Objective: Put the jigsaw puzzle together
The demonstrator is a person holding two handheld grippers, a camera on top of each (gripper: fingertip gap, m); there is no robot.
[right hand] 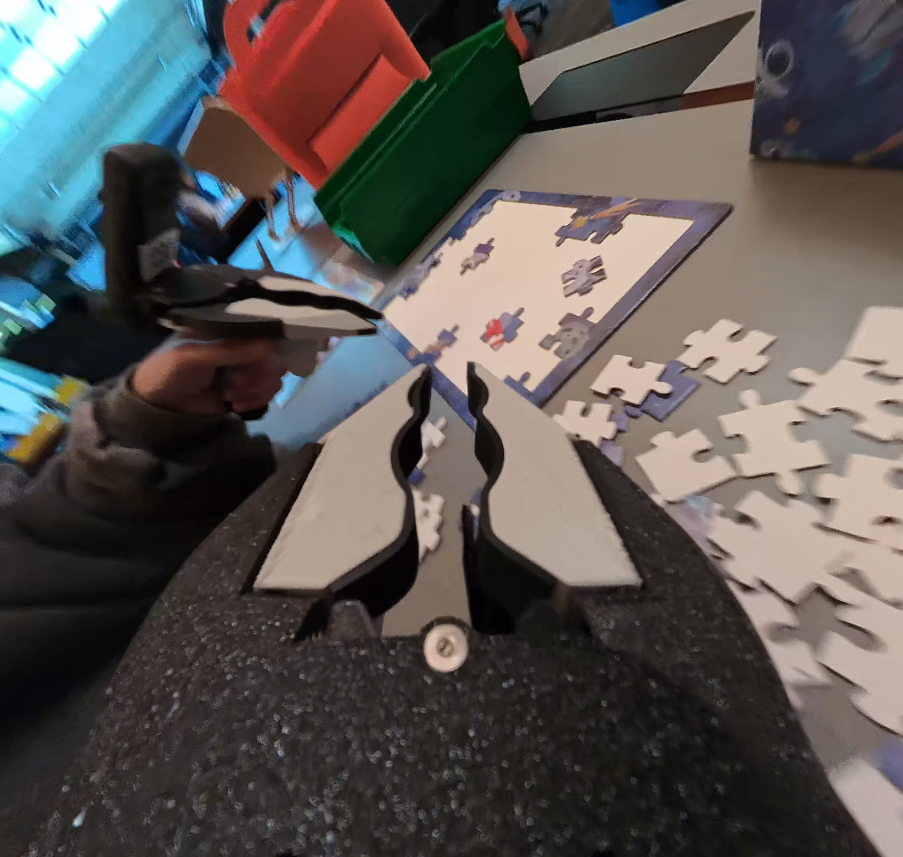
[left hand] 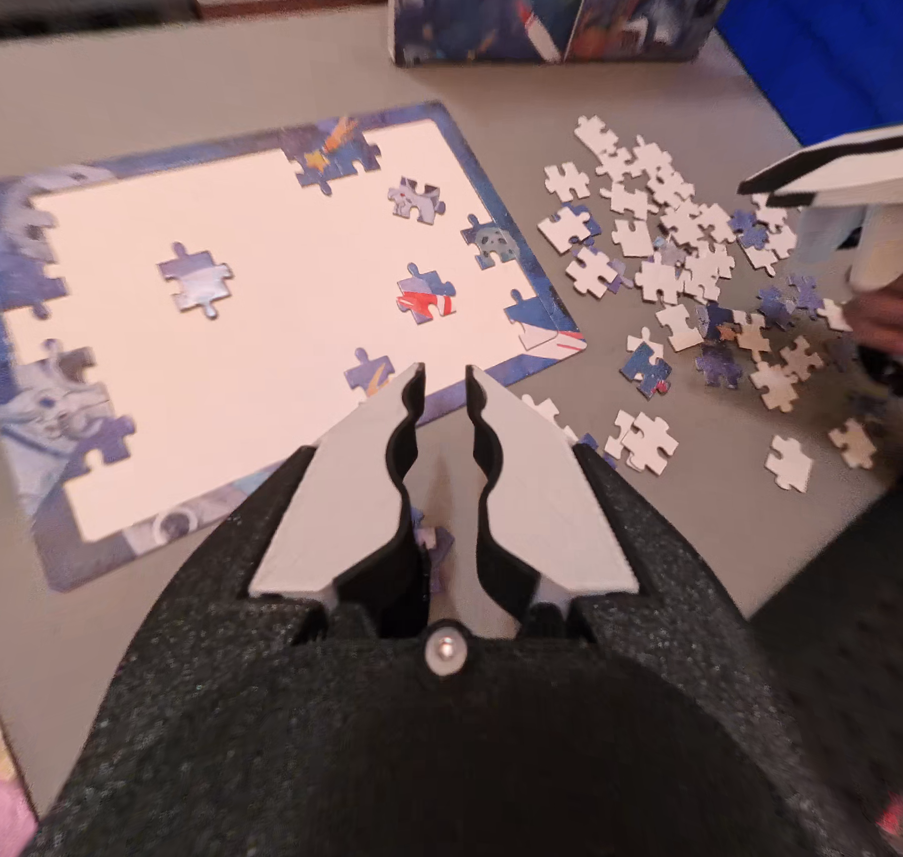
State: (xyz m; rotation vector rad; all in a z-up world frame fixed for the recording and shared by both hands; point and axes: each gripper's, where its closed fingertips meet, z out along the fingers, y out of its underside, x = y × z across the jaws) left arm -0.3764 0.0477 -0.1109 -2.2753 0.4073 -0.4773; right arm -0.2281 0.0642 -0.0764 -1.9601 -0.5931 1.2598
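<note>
The left gripper, with white fingers lined in wavy black padding, hangs above the near edge of the blue-bordered cardboard puzzle tray; its jaws stand a narrow gap apart with nothing between them. The tray lies flat on the grey table, its white floor mostly bare. A few picture pieces sit in it: a red-and-blue piece lies loose near the middle right, a pale blue piece lies loose toward the left, and a small joined cluster with an orange streak is fitted at the far border. More pieces are fitted along the left border.

To the right of the tray, the pile of loose jigsaw pieces is spread on the table, most of them white side up. The left wrist view alone shows the pile whole, with the right gripper reaching in above its far side. A dark blue illustrated puzzle box stands beyond the tray.

The right wrist view shows its own gripper low over the near pieces, jaws likewise slightly parted and empty. Only this view shows a gloved hand holding the left gripper, and, beyond the table edge, a green bin with an orange-red carrier behind it.
</note>
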